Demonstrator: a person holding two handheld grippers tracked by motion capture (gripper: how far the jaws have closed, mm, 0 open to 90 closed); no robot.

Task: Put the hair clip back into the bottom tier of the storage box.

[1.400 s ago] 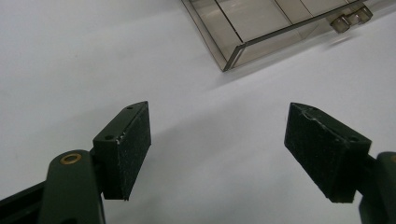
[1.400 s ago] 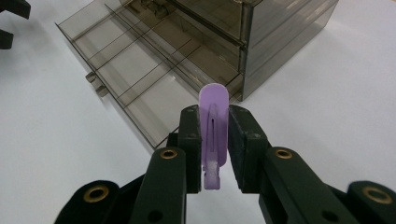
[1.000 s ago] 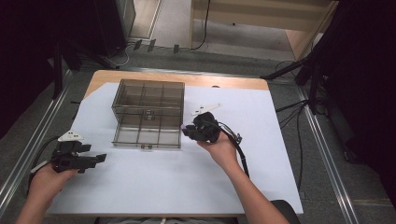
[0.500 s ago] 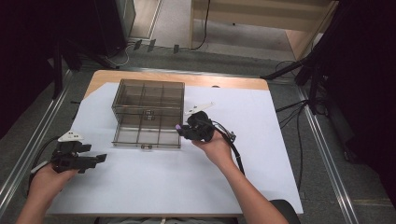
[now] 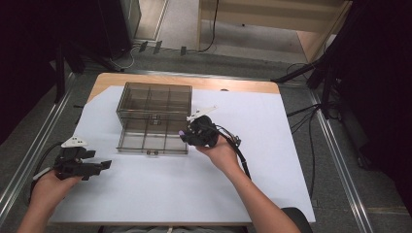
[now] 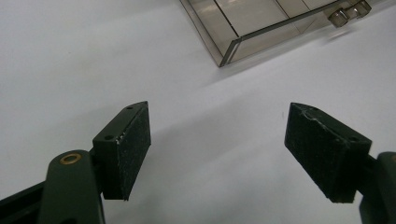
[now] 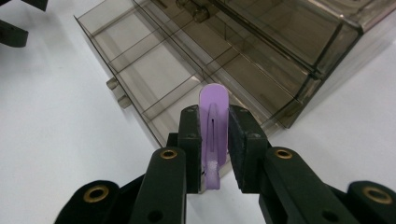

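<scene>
A smoky transparent drawer box (image 5: 154, 109) stands on the white sheet, its lower drawer (image 5: 153, 141) pulled out toward me, divided into compartments (image 7: 187, 79). My right gripper (image 5: 187, 136) is shut on a small purple clip (image 7: 213, 126), held upright between the jaws just over the drawer's right front corner. My left gripper (image 5: 104, 165) rests low at the left of the sheet, jaws wide open with nothing between its pads (image 6: 135, 144); the drawer's corner and handle (image 6: 348, 13) lie beyond it.
The white sheet (image 5: 272, 145) covers a wooden table (image 5: 233, 85). Metal rails run along both sides on the floor. A cable trails from the right gripper (image 5: 240, 150) along the forearm. The upper drawer of the box is closed.
My right gripper has moved left with the purple clip, from beside the box to the open drawer's right front corner. The left gripper has stayed put.
</scene>
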